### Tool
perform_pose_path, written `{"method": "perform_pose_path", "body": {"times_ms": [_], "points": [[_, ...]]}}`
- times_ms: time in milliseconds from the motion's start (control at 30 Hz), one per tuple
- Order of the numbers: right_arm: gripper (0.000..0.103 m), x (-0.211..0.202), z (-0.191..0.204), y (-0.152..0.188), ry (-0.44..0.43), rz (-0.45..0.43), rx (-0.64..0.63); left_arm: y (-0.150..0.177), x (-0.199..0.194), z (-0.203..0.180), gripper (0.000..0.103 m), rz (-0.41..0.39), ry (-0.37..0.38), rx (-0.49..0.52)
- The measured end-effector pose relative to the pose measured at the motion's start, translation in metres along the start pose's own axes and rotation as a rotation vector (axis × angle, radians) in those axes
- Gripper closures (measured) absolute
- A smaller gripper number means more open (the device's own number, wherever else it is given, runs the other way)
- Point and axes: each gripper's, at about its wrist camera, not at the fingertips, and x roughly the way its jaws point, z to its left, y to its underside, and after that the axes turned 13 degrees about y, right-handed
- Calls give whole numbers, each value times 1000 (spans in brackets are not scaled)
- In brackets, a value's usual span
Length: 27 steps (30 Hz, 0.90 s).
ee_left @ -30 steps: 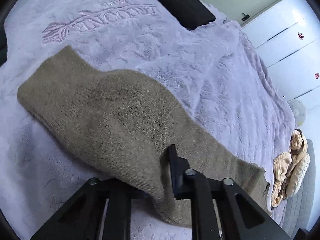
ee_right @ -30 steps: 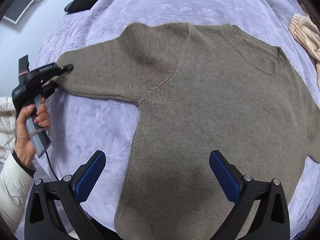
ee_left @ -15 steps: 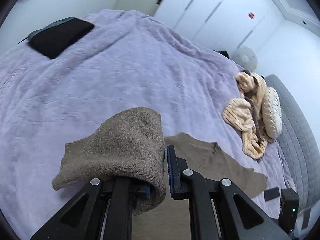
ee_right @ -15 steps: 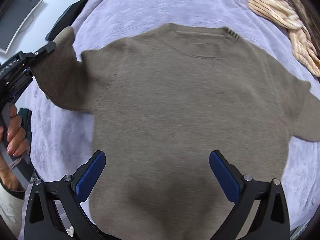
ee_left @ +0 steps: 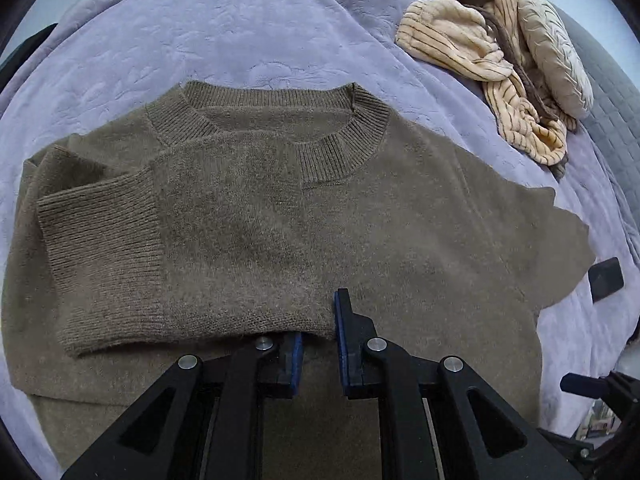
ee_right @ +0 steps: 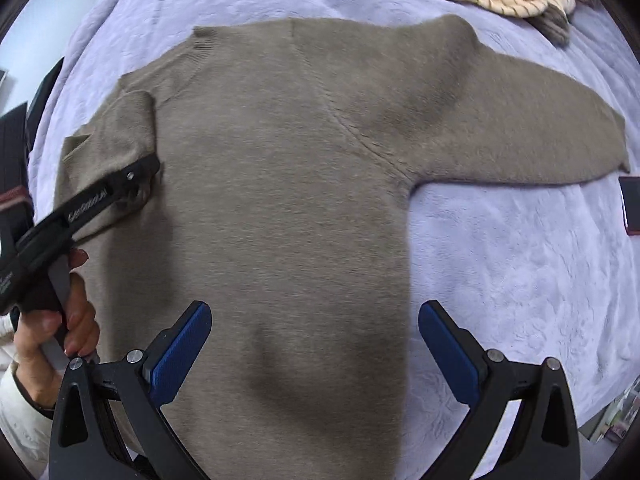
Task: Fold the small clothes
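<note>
**Inspector:** Lying flat on the lilac blanket (ee_left: pixel 280 20), the brown sweater (ee_left: pixel 420 220) has its collar pointing away from the cameras. One sleeve (ee_left: pixel 132 248) is folded across the chest, its ribbed cuff toward the sweater's outer edge.

**Clerk:** And the left gripper (ee_left: pixel 318 320)?

**Inspector:** Its blue pads are drawn close together and pinch the lower edge of that folded sleeve. From the right wrist view the same tool (ee_right: pixel 140 184) sits over the folded sleeve on the sweater's left side, held by a hand (ee_right: pixel 60 332) in a white cuff.

**Clerk:** The right gripper (ee_right: pixel 316 344)?

**Inspector:** Jaws spread wide above the sweater's body, nothing between them. The other sleeve (ee_right: pixel 520 128) lies stretched out to the right on the blanket.

**Clerk:** Other items?

**Inspector:** A heap of cream striped clothes (ee_left: pixel 480 52) near the far right corner, apart from the sweater. A dark flat object (ee_right: pixel 632 208) lies just beyond the outstretched cuff.
</note>
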Motion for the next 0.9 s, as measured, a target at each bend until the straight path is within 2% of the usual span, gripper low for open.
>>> {"method": "perform_pose_path", "body": {"times_ms": [67,100,133,167,267,367,467,567,733,767,833,900], "points": [[0,0,-1,-3,-8,-11,6,4,-20,-4,66,-10,0,15],[0,-1,1,-5,-10,-17,5,7,-32,-4,36,-24,-8,15],[0,-4,5,-9,-13,-29,-3,11,-49,-3,21,-55,-17,11],[0,-8,12,-14,-14,-44,-18,16,-70,-1,20,-98,-31,11],[0,-24,52,-31,-2,-126,-138,28,-110,26,20,-126,-89,-10],[0,-37,102,-42,11,-217,-285,39,-126,62,20,-143,-225,-87],[0,-44,162,-45,31,-296,-453,55,-128,105,20,-102,-354,-160],[0,-34,221,-37,119,-396,-665,72,-124,130,20,-67,-412,-186],[2,-4,276,-23,339,-536,-916,80,-105,126,20,-44,-433,-129],[7,3,283,-21,385,-560,-952,78,-101,125,20,-45,-430,-133],[29,11,295,-21,460,-613,-1004,75,-100,127,20,-62,-424,-165],[93,10,299,-30,445,-614,-997,71,-100,127,20,-85,-430,-193]]}}
